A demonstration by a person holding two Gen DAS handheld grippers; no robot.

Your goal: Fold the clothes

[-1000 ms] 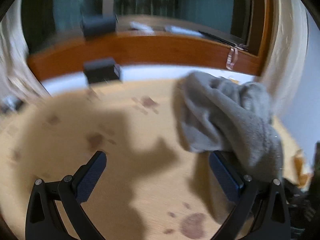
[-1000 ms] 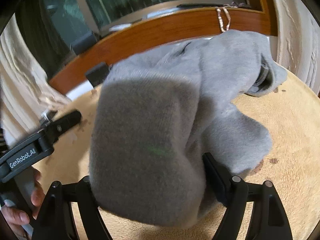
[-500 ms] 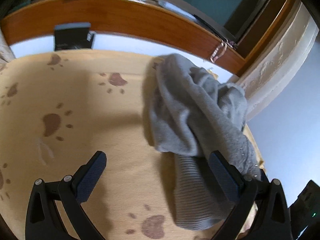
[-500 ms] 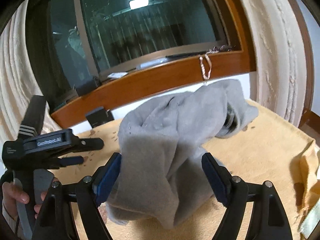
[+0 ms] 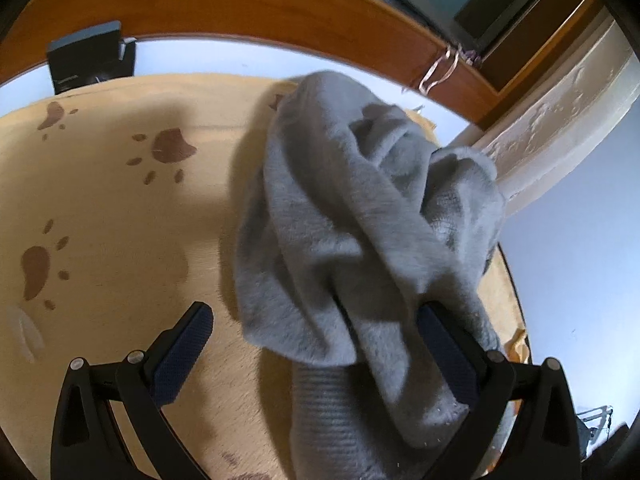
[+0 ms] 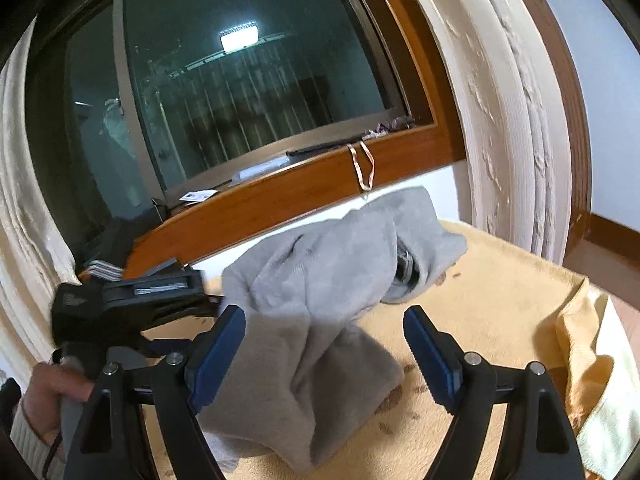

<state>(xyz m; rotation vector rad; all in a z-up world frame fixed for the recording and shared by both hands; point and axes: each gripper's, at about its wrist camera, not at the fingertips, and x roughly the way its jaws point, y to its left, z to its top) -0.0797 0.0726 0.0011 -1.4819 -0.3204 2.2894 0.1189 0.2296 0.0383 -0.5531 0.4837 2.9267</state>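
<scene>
A crumpled grey garment (image 5: 352,220) lies heaped on a yellow blanket with brown paw prints (image 5: 120,200). My left gripper (image 5: 316,344) points down at it with its jaws wide apart. A fold of the cloth drapes over the right fingertip (image 5: 444,352), and nothing is pinched. In the right wrist view the garment (image 6: 332,288) sits just beyond and partly between the blue pads (image 6: 218,352). My right gripper (image 6: 324,344) is open and grips nothing. A hand (image 6: 52,384) holds the left tool's black body (image 6: 120,300) at the left, its tips against the cloth.
A wooden window sill (image 6: 280,216) runs behind the blanket under a dark window. A rubber band (image 6: 362,168) hangs from it. A black box (image 5: 86,58) stands by the wall. Cream curtains (image 6: 508,100) flank the window. A folded yellow and white towel (image 6: 592,368) lies at the right edge.
My left gripper tilted down and closed in on the garment. My right gripper rose and tipped up; the cloth that covered its fingers has slipped off them and now lies in front.
</scene>
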